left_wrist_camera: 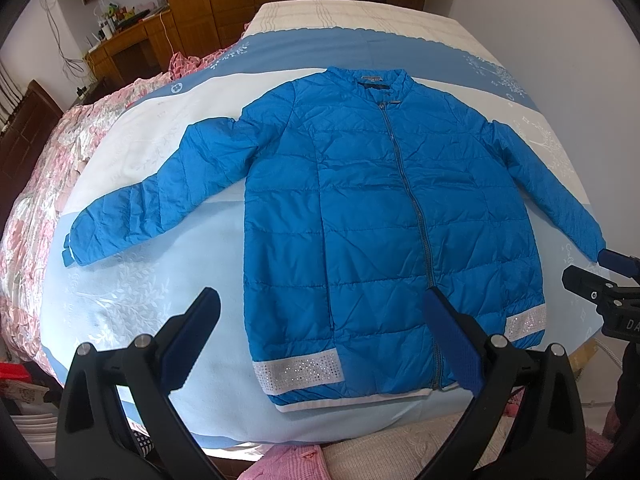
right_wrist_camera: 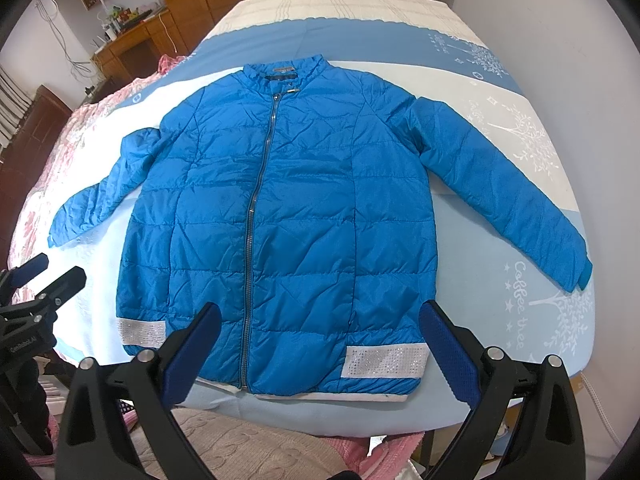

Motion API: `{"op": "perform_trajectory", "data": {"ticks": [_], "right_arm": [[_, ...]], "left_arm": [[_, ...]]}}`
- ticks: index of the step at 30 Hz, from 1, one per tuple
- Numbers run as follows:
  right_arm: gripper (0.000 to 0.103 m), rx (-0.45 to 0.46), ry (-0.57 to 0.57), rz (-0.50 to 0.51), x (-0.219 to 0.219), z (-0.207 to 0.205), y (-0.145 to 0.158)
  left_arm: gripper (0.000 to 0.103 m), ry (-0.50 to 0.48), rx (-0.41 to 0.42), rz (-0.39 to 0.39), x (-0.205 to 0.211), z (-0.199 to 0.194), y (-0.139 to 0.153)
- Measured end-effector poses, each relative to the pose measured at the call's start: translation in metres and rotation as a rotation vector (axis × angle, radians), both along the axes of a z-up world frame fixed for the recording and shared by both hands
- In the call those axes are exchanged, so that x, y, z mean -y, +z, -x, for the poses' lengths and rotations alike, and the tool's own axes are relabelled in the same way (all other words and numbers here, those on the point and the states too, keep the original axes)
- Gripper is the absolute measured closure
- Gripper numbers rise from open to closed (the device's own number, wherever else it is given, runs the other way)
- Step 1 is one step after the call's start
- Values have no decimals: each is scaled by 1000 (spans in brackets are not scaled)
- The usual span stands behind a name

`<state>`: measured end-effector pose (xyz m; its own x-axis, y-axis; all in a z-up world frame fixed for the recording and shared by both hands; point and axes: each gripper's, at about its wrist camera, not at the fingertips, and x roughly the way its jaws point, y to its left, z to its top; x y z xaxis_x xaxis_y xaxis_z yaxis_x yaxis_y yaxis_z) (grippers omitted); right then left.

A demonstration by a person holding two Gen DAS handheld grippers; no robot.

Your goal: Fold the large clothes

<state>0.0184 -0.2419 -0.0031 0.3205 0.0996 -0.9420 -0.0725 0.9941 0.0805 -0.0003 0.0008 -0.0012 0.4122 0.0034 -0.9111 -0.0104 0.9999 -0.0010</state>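
Bare bedsheet [left_wrist_camera: 160, 300] beside spread jacket [left_wrist_camera: 360, 208].

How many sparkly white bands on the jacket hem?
2. One sequin band sits on the hem of the blue jacket right of the zipper, partly behind a right-gripper finger; the other band is at the hem's left corner. Any on the back would be hidden.

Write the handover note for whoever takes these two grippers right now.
Left gripper: open, holding nothing, above the hem.
Right gripper: open, holding nothing, above the hem.
Blue jacket: flat on the bed, front up, zipped, both sleeves spread outward, hem toward you.
Done: jacket laid out.
Left: all folds, probably sleeves inward first, then the body.
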Motion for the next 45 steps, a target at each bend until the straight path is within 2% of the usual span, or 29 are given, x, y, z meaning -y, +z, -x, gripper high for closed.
{"op": "perform_trajectory", "data": {"ticks": [45], "right_arm": [[4, 4, -4, 3, 3, -1, 1]], "left_arm": [[3, -1, -4, -3, 0, 0, 5]]}}
